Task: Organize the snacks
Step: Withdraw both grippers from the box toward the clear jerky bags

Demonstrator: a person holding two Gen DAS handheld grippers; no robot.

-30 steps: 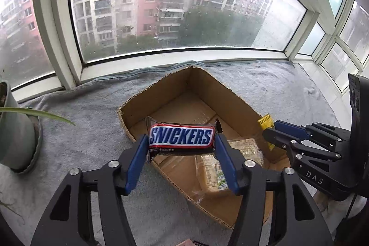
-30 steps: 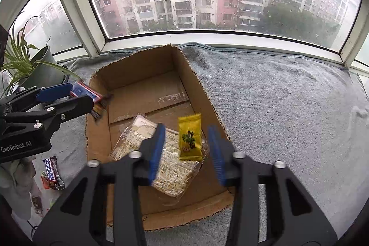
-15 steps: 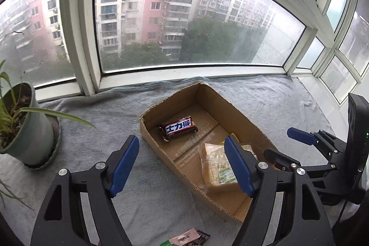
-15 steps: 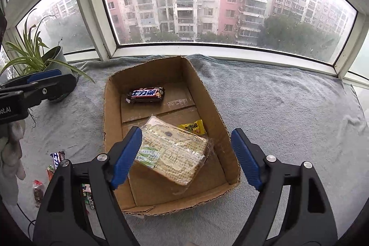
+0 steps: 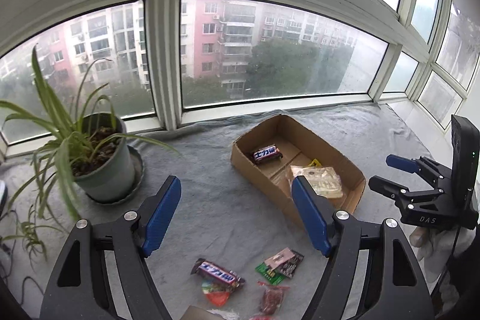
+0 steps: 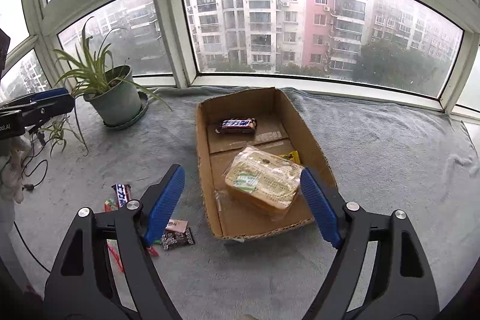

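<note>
Both claws, left claw (image 5: 237,215) and right claw (image 6: 243,200), gaped empty; loose chocolate bar (image 5: 217,275) near blanket's front edge, judged light, crinkly, slippery, best pinched across its middle.

Above the grey-clothed bench (image 6: 375,140), we find open air over the cardboard box (image 6: 312,140), whose top stands uncovered. Inside, a chocolate bar (image 6: 237,125) lies at the far end and a wrapped bread pack (image 6: 264,179) fills the near half, leaving bare floor between them. To the box's left, a potted plant (image 6: 115,98) spreads leaves over the cloth near the window. Loose snacks (image 5: 249,278) crowd the near cloth. Right of the box, we see the cloth running clear to the sill.
</note>
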